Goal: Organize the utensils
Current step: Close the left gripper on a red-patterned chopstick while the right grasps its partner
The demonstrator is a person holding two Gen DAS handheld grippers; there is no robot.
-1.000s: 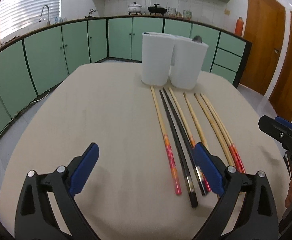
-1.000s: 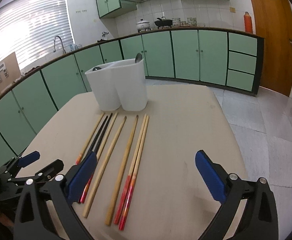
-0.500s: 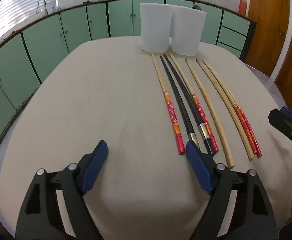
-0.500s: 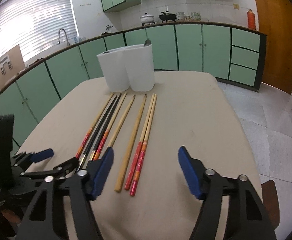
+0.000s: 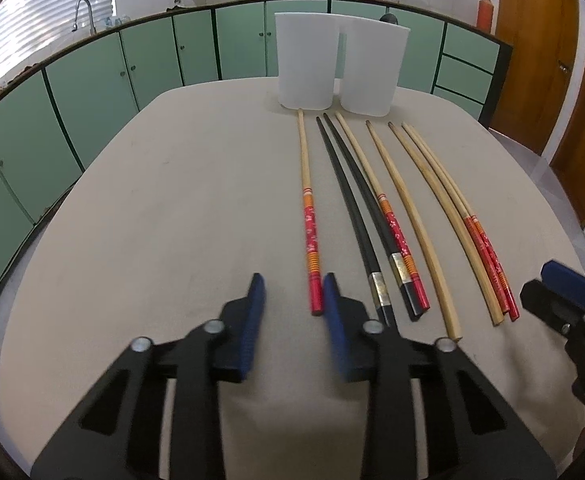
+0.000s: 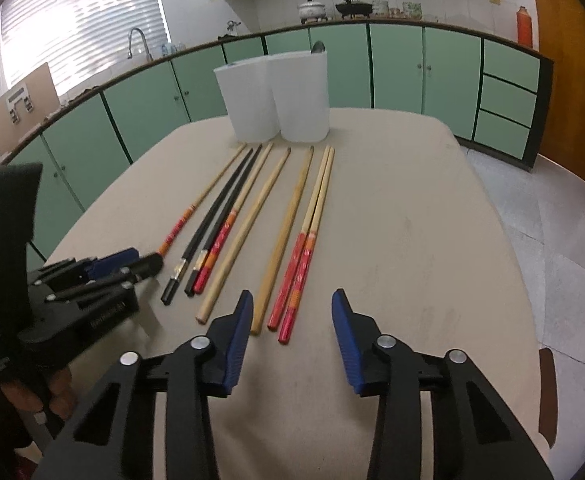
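Two empty grippers, left gripper (image 5: pixel 292 292) and right gripper (image 6: pixel 290 312), are closing; its lettering (image 6: pixel 106 317) is unreadable.

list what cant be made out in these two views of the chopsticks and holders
- Inside of the white holders: both views, hidden by their opaque walls; only a dark utensil tip shows above the rim.
- Left gripper, left wrist view: fingers blurred as the jaws close, so touch on the red-ended chopstick is unclear.
- Right gripper: jaws closing; the paired red-ended chopsticks end just short of them.
- Chopstick patterns: too small.
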